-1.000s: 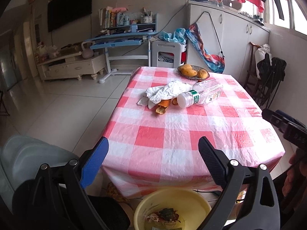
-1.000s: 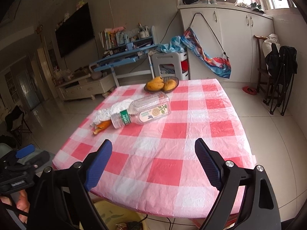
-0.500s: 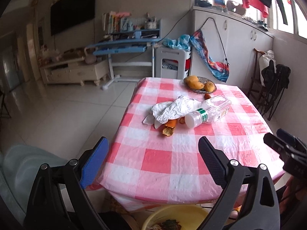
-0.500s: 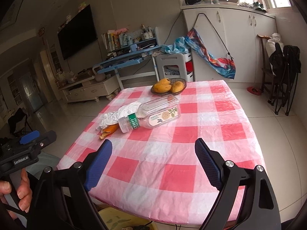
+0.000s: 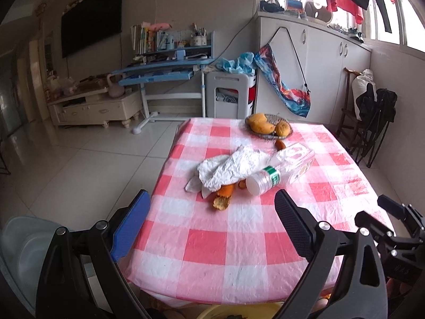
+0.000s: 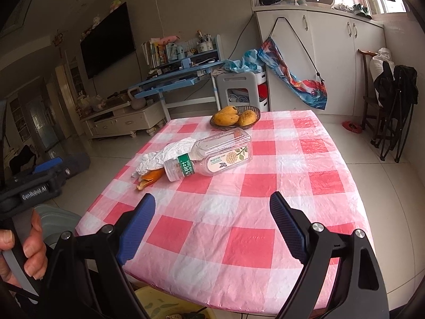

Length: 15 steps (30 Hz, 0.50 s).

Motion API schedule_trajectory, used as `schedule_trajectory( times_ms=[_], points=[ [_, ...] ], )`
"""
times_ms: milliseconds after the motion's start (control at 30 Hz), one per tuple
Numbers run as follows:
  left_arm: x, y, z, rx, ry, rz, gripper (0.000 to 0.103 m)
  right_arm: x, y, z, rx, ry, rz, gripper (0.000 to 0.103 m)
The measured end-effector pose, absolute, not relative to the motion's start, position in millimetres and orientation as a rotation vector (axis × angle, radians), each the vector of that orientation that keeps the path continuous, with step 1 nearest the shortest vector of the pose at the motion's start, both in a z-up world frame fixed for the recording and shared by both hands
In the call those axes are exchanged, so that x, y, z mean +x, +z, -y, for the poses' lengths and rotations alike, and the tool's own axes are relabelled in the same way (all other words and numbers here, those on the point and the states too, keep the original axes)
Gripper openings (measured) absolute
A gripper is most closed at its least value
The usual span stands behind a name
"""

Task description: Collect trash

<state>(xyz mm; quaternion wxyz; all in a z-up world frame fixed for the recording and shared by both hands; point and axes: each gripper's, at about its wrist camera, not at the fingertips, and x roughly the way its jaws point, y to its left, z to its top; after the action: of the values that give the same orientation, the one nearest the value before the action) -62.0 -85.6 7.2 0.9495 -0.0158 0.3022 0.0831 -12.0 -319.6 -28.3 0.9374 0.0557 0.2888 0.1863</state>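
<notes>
The clear plastic bottle (image 6: 209, 158), crumpled white paper (image 6: 164, 156) and orange peel (image 6: 150, 178) are seen well beyond both spread, empty tools (image 6: 209, 226) (image 5: 211, 226) on the checked surface (image 6: 265, 212).

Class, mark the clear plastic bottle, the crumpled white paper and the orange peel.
Clear plastic bottle (image 6: 212, 156), right wrist view: label.
Crumpled white paper (image 5: 233, 168), left wrist view: middle.
Orange peel (image 5: 222, 198), left wrist view: near curl.

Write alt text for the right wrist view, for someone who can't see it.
An open hand-held gripper hangs over the near edge of a red-and-white checked tablecloth. Farther back lie a capless clear plastic bottle on its side, crumpled white paper and orange peel, with a basket of mangoes behind.
</notes>
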Motion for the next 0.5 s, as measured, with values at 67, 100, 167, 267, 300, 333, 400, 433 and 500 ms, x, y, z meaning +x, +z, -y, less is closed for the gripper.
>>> schedule_trajectory(
  times_ms=[67, 100, 167, 267, 300, 333, 400, 433, 500],
  points=[
    [-60.0, 2.6, 85.6, -0.039, 0.168, -0.632, 0.091, -12.1, -28.2, 318.5, 0.114, 0.383, -0.590, 0.084],
    [-59.0, 1.6, 85.2, -0.042, 0.165, -0.637, 0.091, -12.1, -28.3, 317.9, 0.114, 0.384, -0.590, 0.084],
    [-58.6, 1.9, 85.3, -0.039, 0.165, -0.633, 0.091, -12.7, -28.0, 316.3, 0.110, 0.388, -0.588, 0.084],
    [-56.4, 4.1, 84.4, -0.042, 0.160, -0.628, 0.091, -13.3, -27.5, 313.9, 0.093, 0.390, -0.584, 0.084],
    [-55.8, 3.8, 85.1, -0.044, 0.158, -0.630, 0.091, -13.2, -27.7, 313.6, 0.089, 0.389, -0.584, 0.084],
    [-54.5, 3.4, 84.8, -0.043, 0.155, -0.634, 0.091, -13.1, -28.0, 313.8, 0.087, 0.388, -0.584, 0.084],
    [-51.8, 3.2, 83.0, -0.038, 0.157, -0.642, 0.091, -12.0, -28.7, 314.6, 0.088, 0.384, -0.589, 0.084],
    [-50.7, 3.5, 82.0, -0.035, 0.159, -0.647, 0.091, -11.5, -29.0, 315.5, 0.092, 0.381, -0.592, 0.084],
    [-46.0, 2.7, 78.8, -0.024, 0.167, -0.664, 0.091, -11.1, -28.7, 316.4, 0.099, 0.378, -0.593, 0.084]
  ],
)
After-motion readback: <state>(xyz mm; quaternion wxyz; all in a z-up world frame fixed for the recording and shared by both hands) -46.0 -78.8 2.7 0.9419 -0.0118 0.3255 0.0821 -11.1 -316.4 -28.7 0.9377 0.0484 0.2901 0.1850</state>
